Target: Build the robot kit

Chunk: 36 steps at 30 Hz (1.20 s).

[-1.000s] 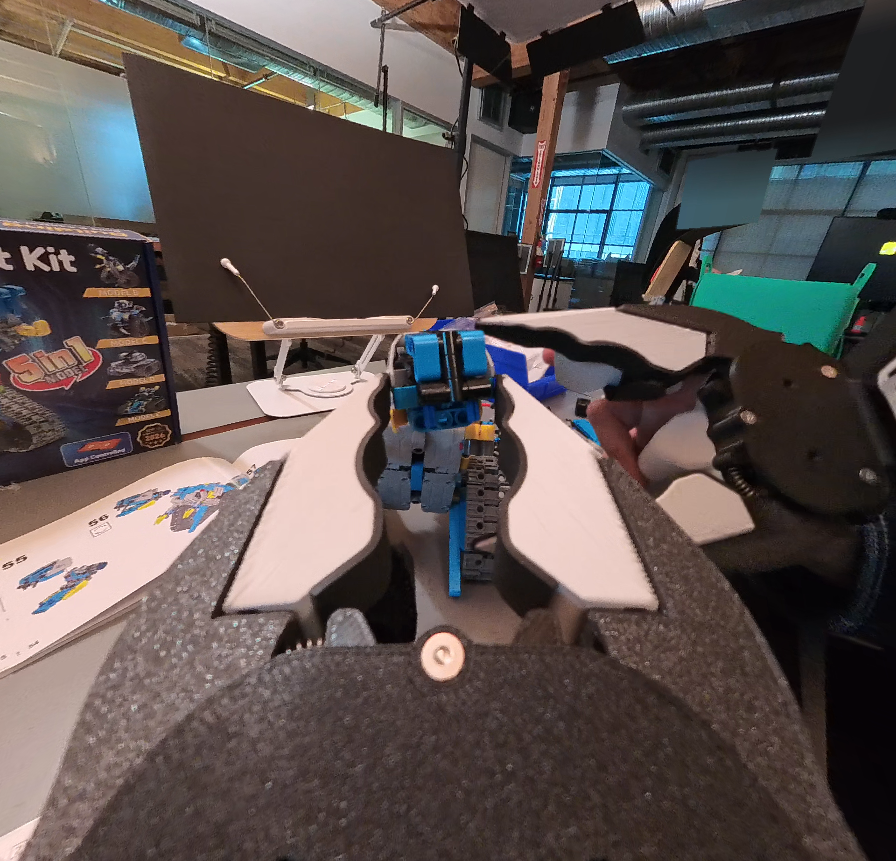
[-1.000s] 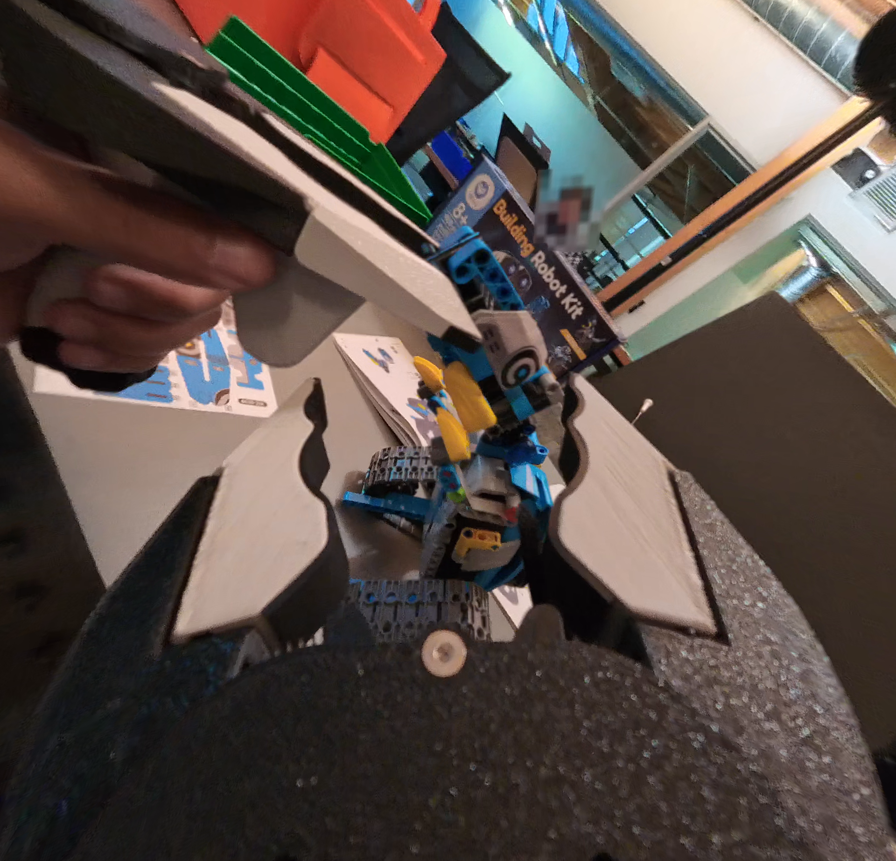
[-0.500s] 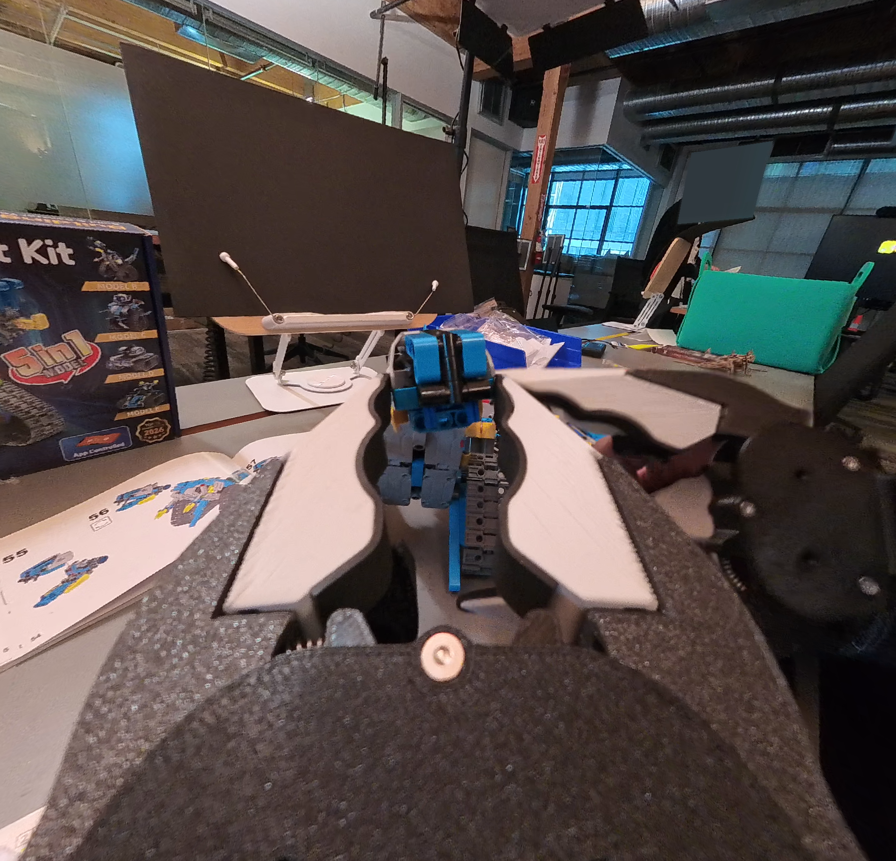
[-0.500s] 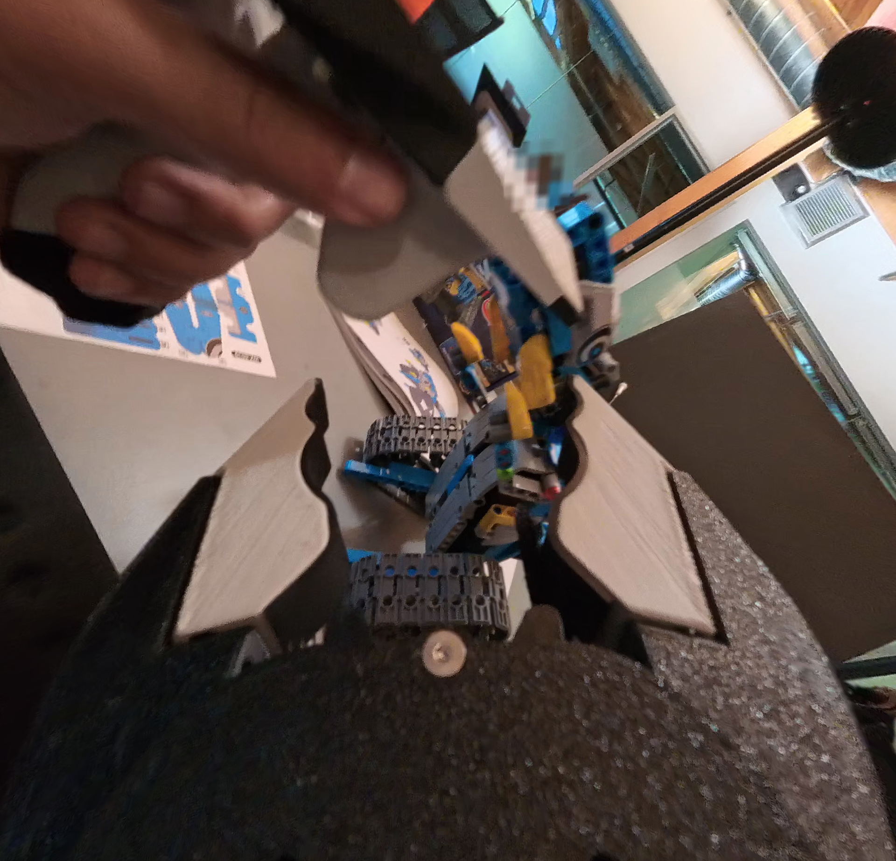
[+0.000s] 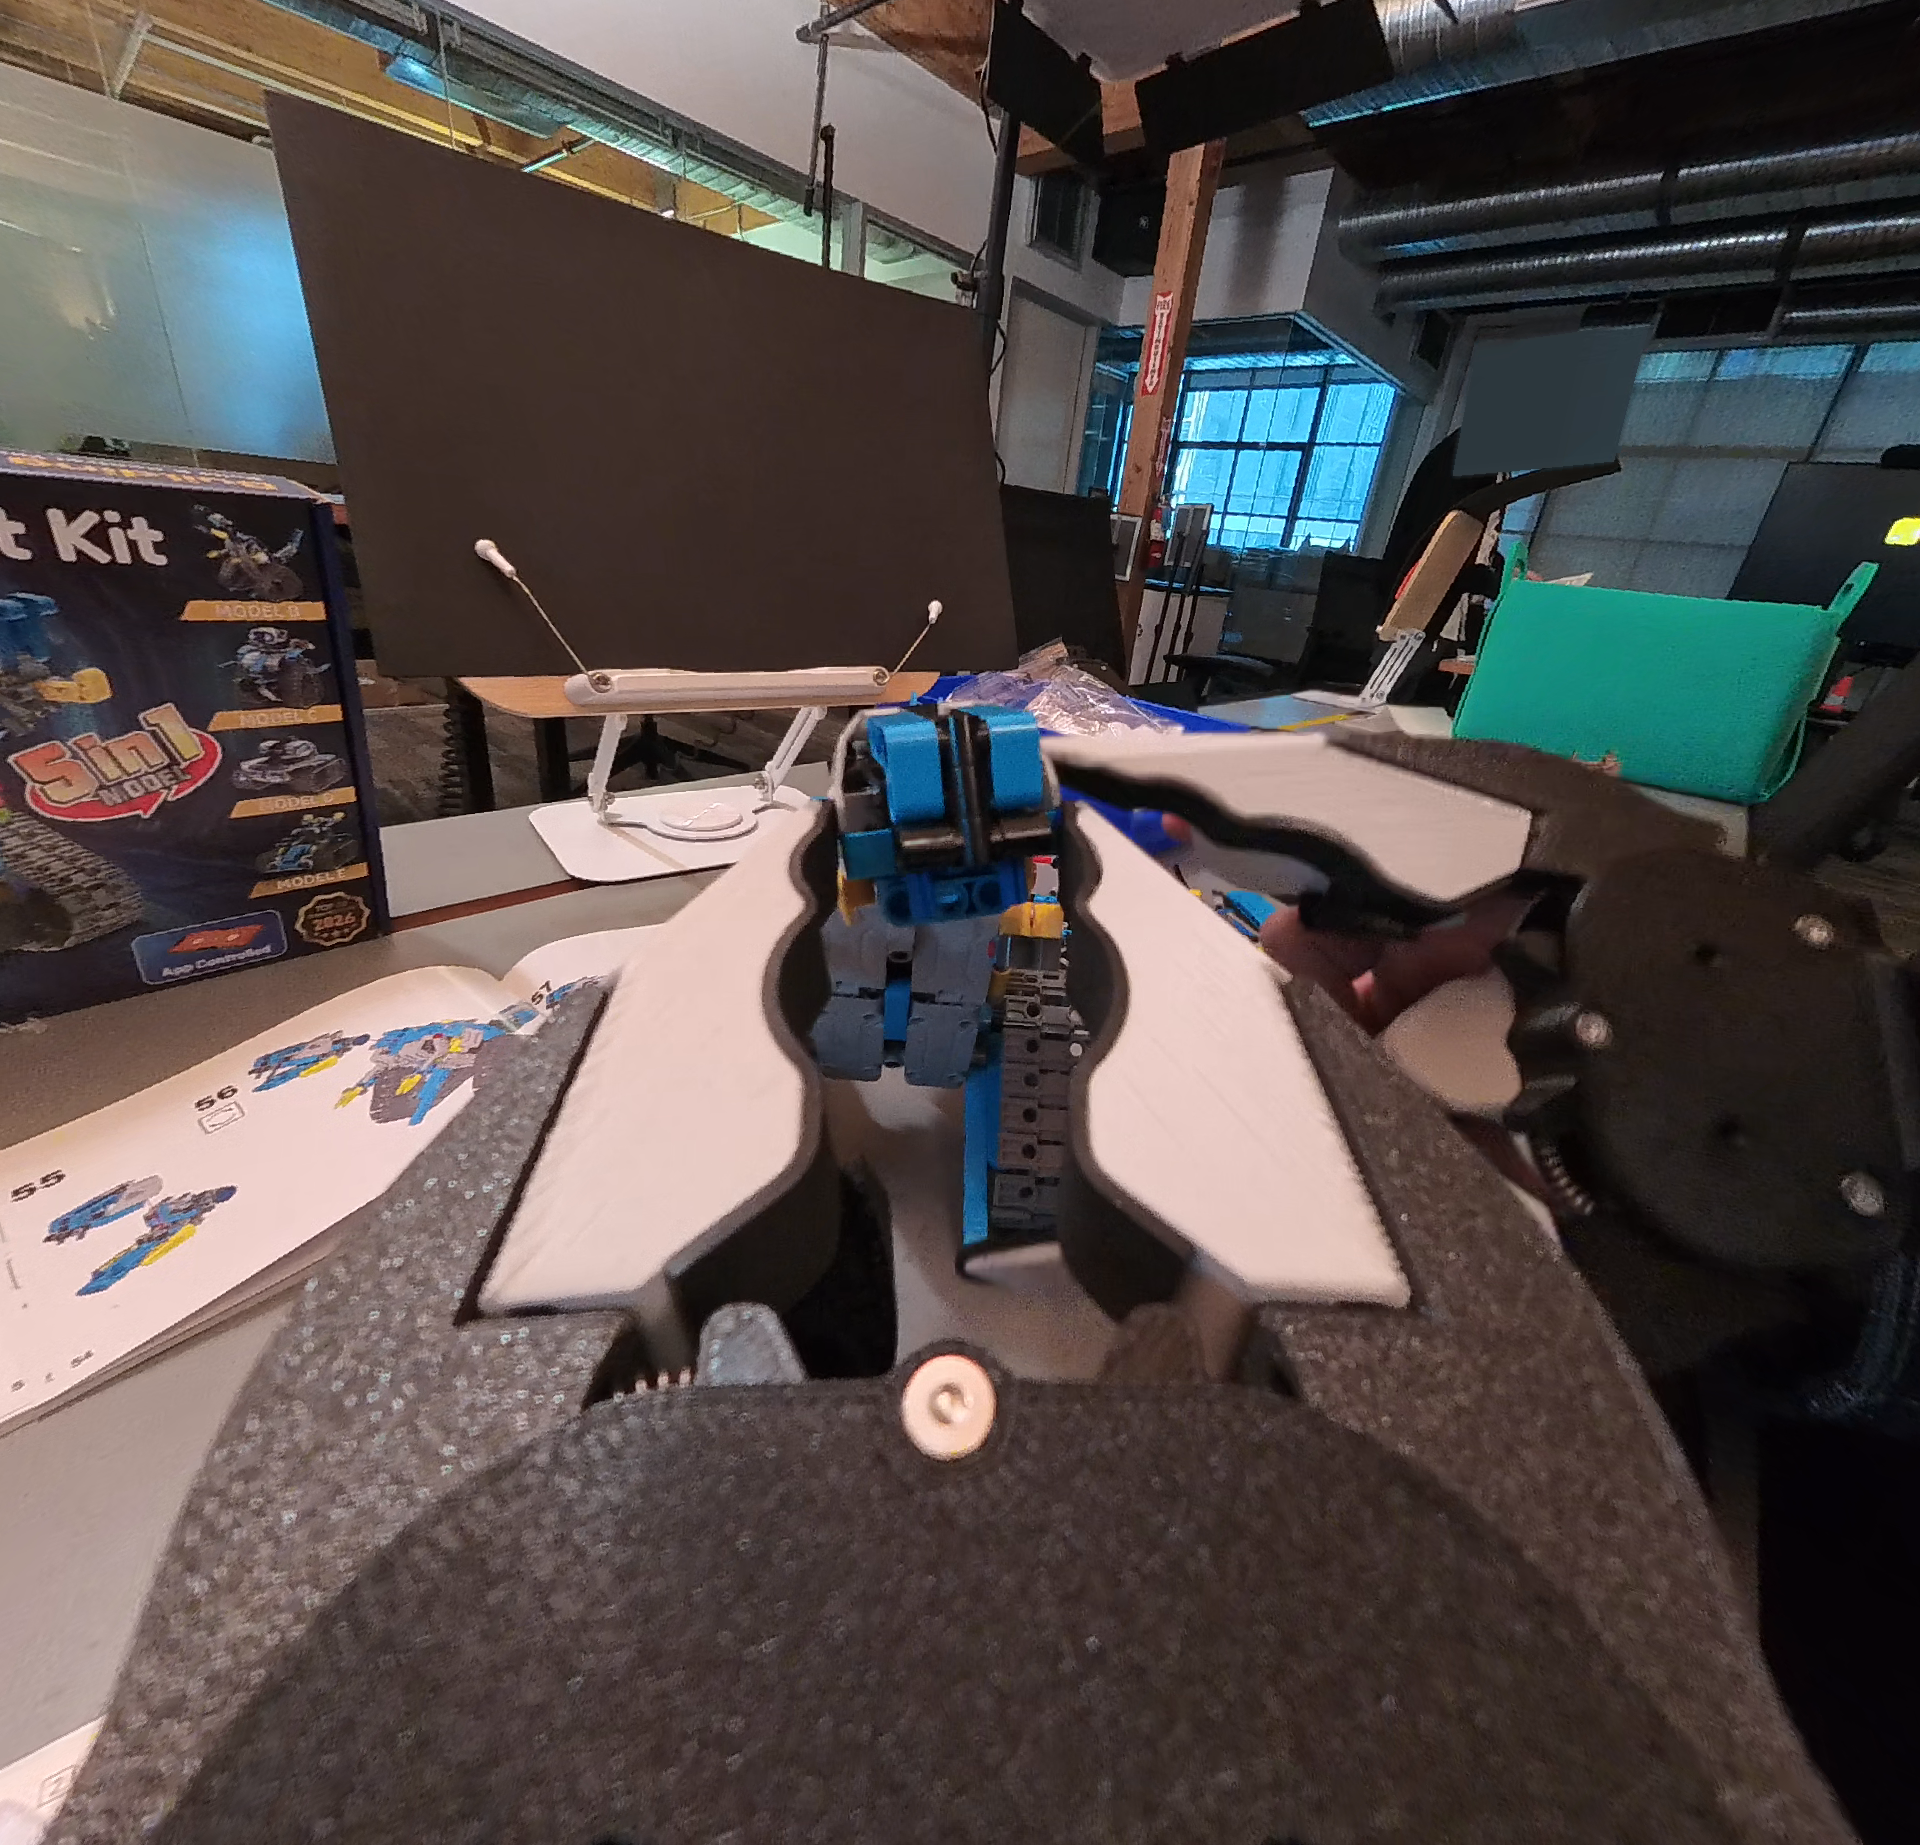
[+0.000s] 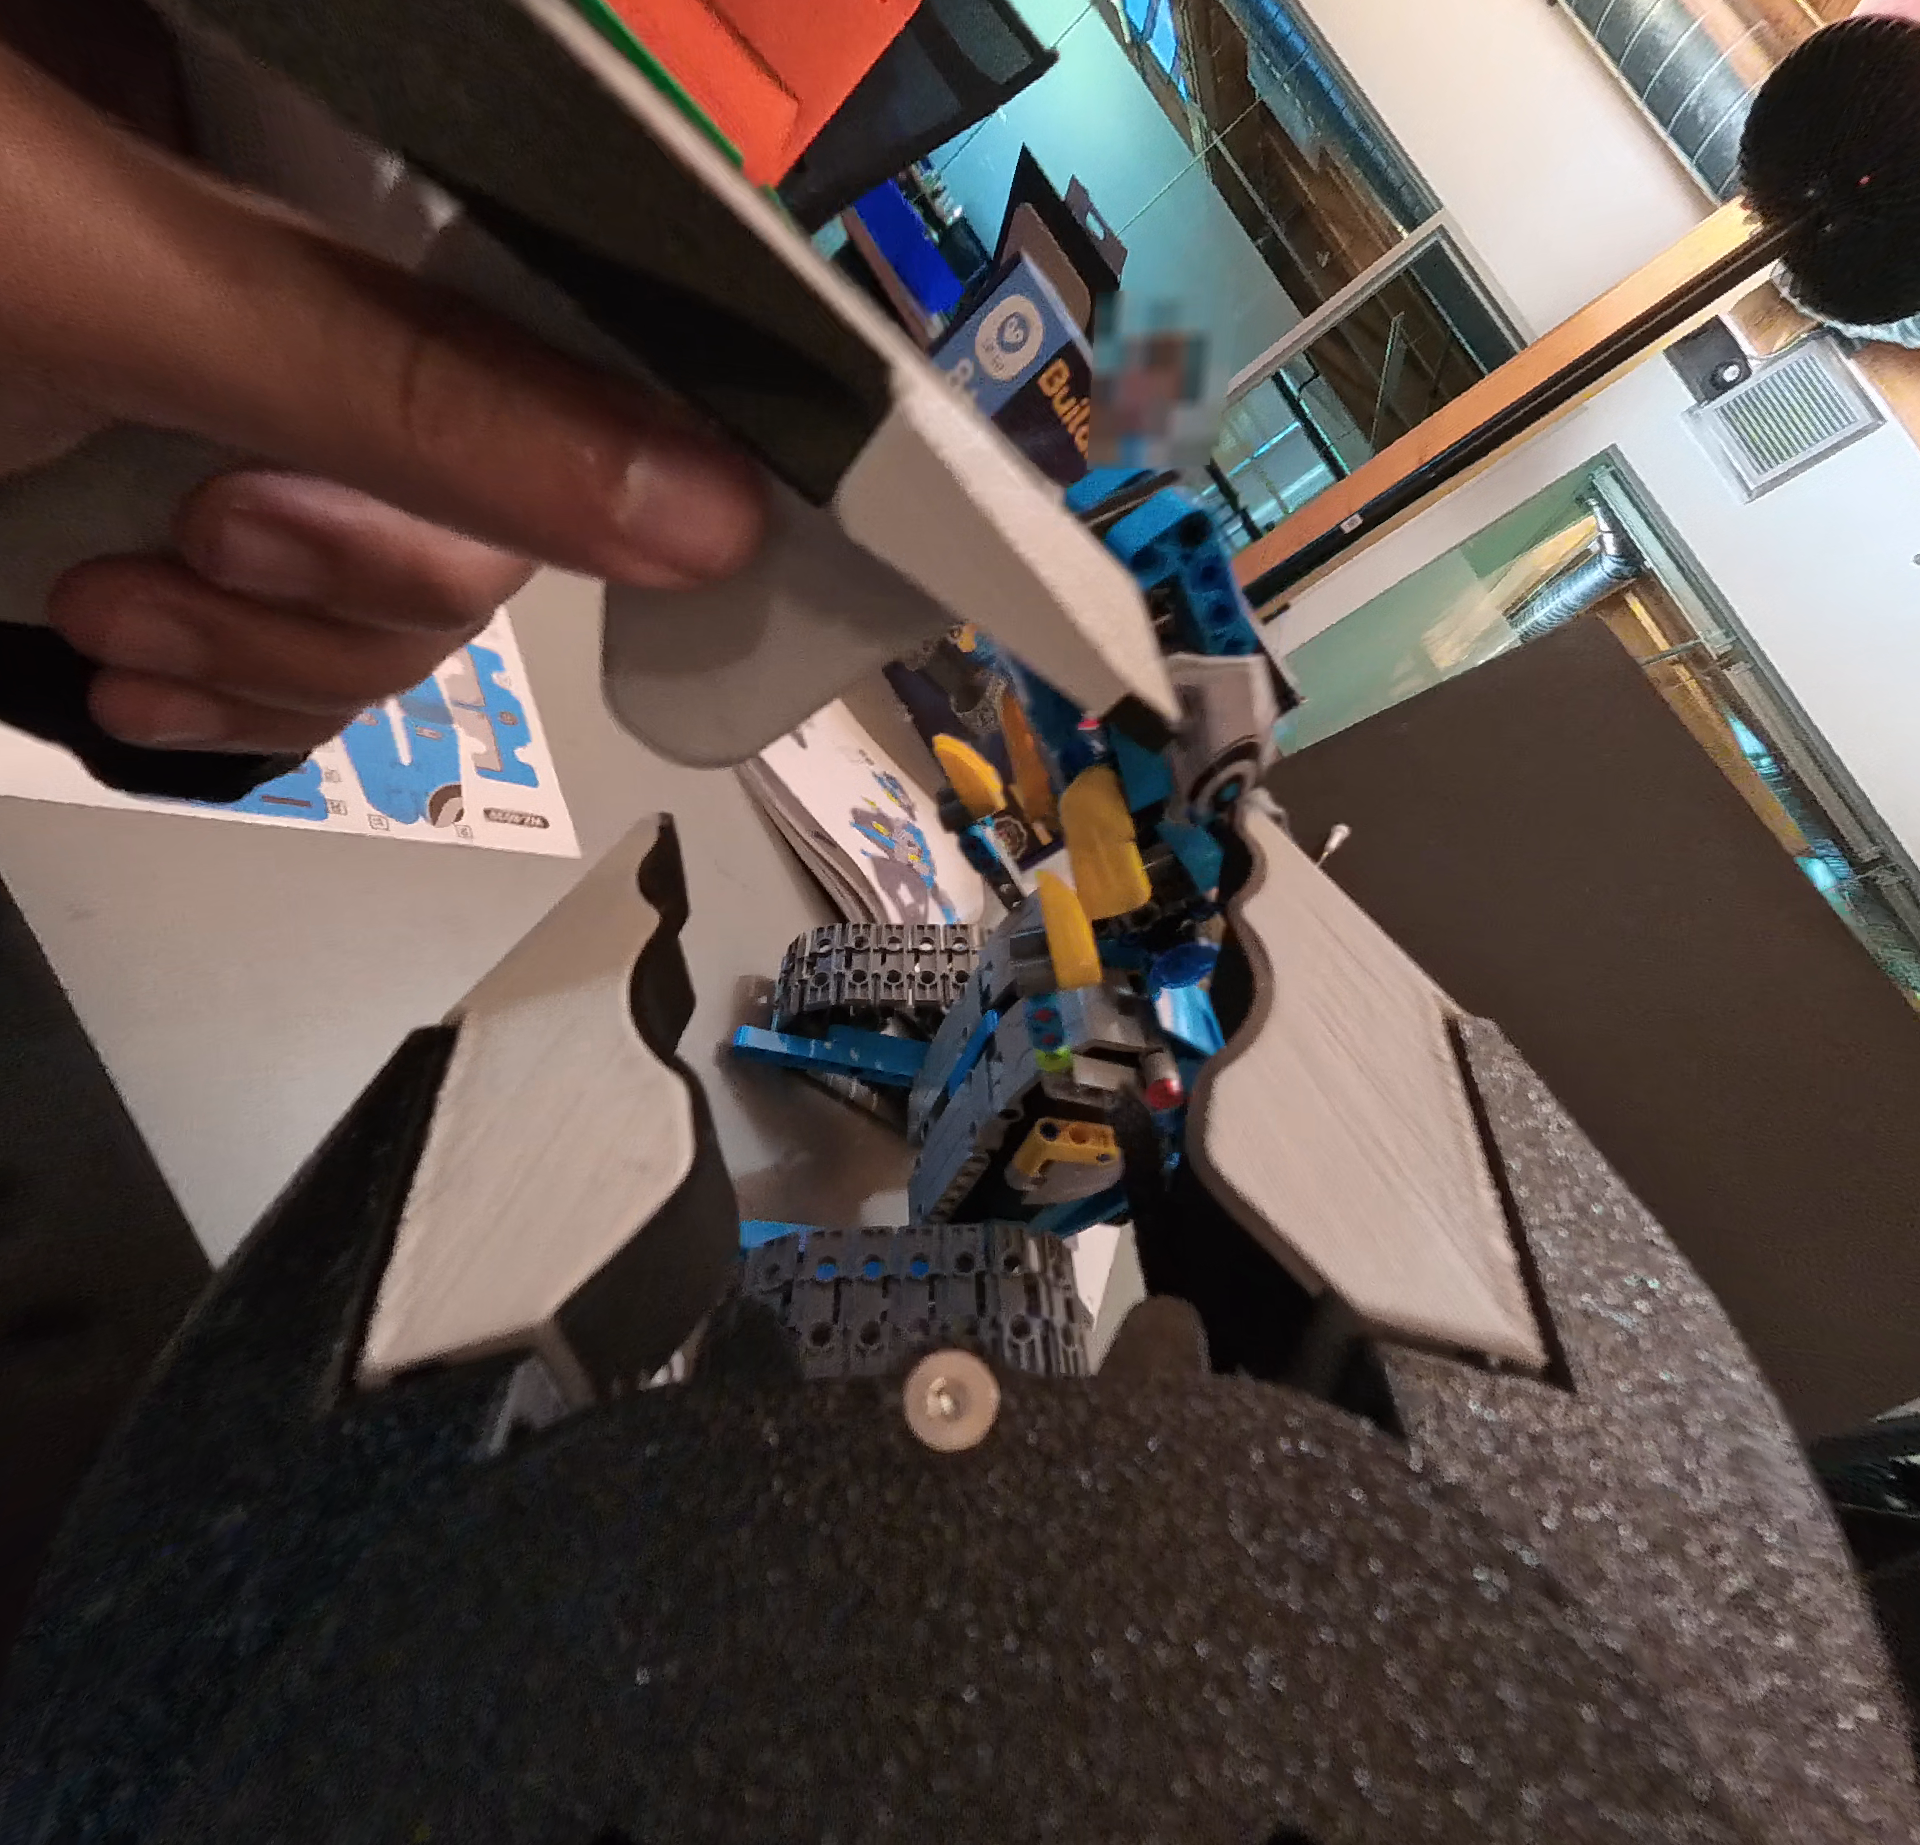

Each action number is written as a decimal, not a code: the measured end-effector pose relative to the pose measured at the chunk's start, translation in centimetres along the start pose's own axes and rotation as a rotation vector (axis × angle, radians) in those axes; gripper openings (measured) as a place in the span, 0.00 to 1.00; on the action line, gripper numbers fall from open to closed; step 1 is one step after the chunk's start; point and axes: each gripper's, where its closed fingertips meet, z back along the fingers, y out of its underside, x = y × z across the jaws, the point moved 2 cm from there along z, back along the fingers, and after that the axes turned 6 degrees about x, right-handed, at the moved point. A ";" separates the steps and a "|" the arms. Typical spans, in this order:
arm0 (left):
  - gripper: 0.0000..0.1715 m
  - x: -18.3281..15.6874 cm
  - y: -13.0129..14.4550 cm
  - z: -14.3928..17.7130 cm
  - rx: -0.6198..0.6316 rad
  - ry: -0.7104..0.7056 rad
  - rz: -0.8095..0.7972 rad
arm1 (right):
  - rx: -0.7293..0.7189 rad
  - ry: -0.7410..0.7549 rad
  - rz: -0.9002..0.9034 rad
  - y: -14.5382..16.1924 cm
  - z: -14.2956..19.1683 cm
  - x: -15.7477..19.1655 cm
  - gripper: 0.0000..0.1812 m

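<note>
A blue, grey and yellow brick robot [image 5: 940, 839] with tracked feet stands on the grey table [image 5: 468, 860]. My left gripper [image 5: 940, 860] is shut on the robot's torso, one finger on each side. In the right wrist view the robot [image 6: 1091, 860] leans between the wide-open fingers of my right gripper [image 6: 951, 850], close to the right finger. Its track [image 6: 914, 1286] lies at the gripper's base. The left gripper's finger [image 6: 1018, 569], held by a hand [image 6: 364, 424], reaches the robot's head from above. The right gripper's finger [image 5: 1288, 798] shows beside the robot's head in the left wrist view.
A dark kit box [image 5: 156, 735] stands at the left, with an open instruction booklet [image 5: 260, 1151] in front of it. A white stand [image 5: 717, 694] and a black board [image 5: 665, 445] are behind. A green bin [image 5: 1642, 683] is at the right. A sticker sheet [image 6: 436, 777] lies on the table. Less than 4 cm separates the two grippers' tips.
The right gripper dipped lower beside the robot half a second ago and has risen again to the robot's head. The left gripper has kept its hold and barely moved.
</note>
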 end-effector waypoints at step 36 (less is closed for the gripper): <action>0.25 -0.3 0.1 0.2 0.002 0.022 -0.013 | -0.056 -0.041 0.002 -1.5 1.1 -0.1 0.52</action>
